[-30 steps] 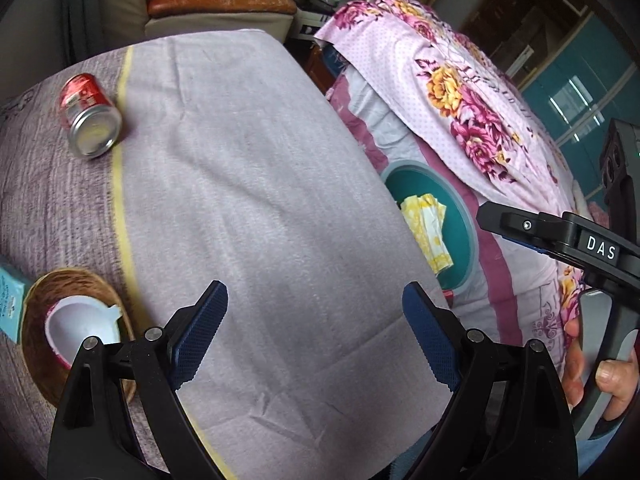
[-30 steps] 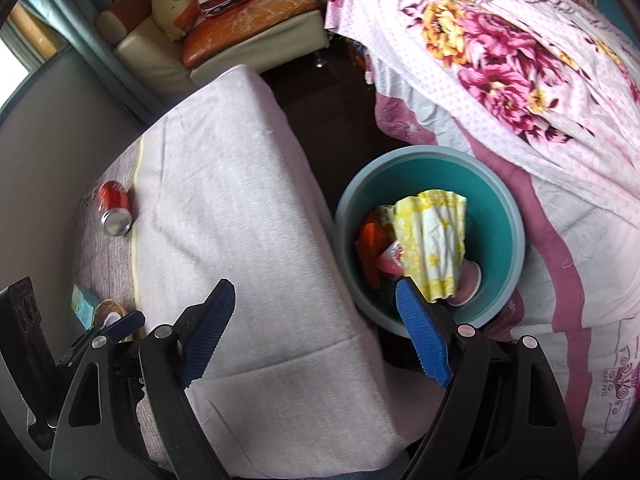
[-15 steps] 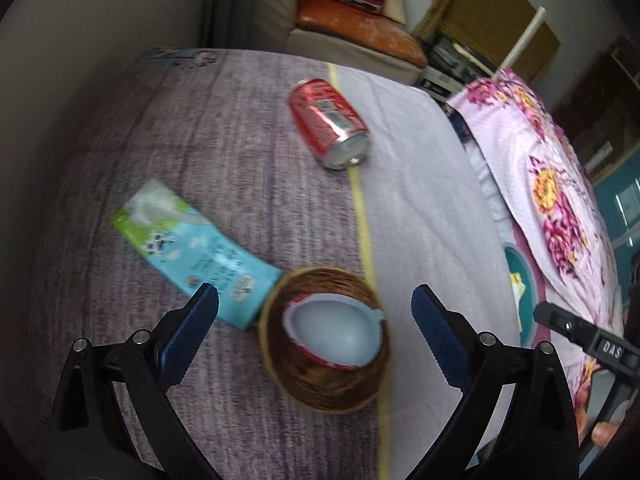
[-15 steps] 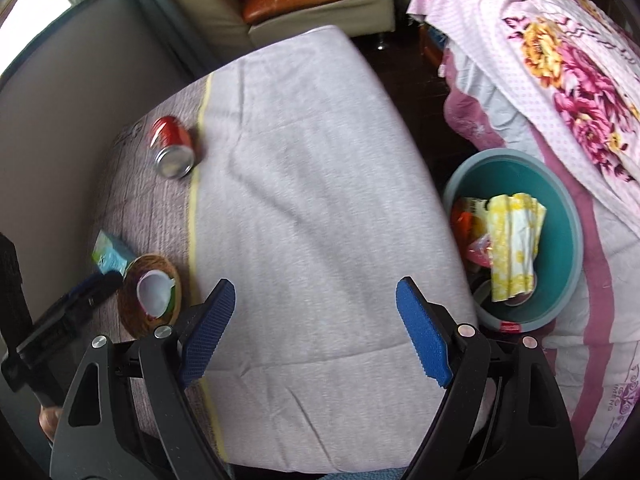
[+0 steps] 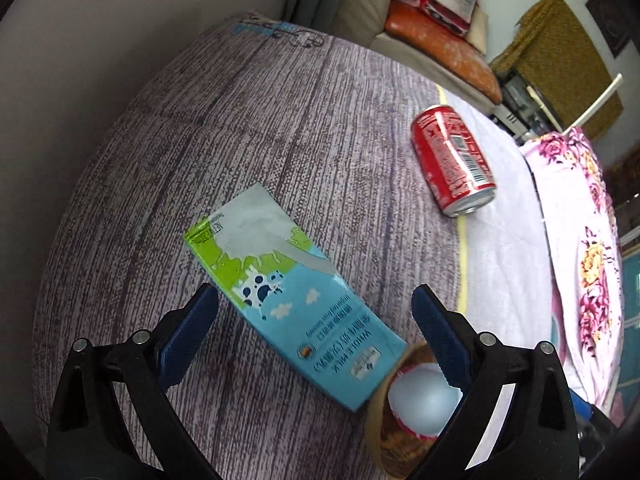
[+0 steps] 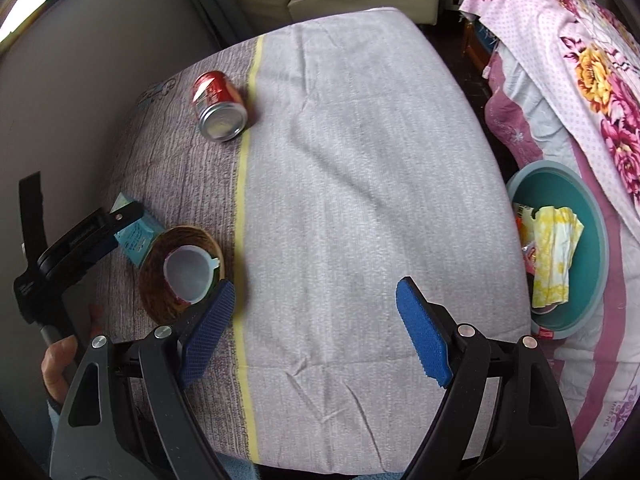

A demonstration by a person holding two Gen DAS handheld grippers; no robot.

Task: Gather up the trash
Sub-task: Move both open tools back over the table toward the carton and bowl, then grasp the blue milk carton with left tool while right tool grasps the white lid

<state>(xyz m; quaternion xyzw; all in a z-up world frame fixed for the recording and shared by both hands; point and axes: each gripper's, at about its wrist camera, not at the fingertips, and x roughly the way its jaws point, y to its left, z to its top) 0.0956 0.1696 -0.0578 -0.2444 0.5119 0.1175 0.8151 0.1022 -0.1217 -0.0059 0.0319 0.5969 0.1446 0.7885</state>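
Observation:
A blue and green milk carton [image 5: 288, 292] lies flat on the cloth-covered table [image 5: 280, 128]. My left gripper [image 5: 316, 336] is open above it, one finger on each side of the carton. It also shows in the right wrist view [image 6: 138, 234], partly behind the left gripper [image 6: 80, 236]. A red soda can [image 5: 452, 164] lies on its side farther back, also seen in the right wrist view [image 6: 218, 106]. A brown bowl with a white cup [image 6: 182, 270] sits next to the carton. My right gripper [image 6: 316, 332] is open and empty over the pale cloth.
A teal bin [image 6: 596, 220] stands on the floor right of the table, holding yellow paper [image 6: 554, 248] and other trash. A floral bedspread [image 6: 592, 60] lies beyond it. A sofa [image 5: 432, 36] stands behind the table, a wall on the left.
My left gripper swung left from the bin side across the table to over the milk carton. My right gripper turned left from above the bin to over the table.

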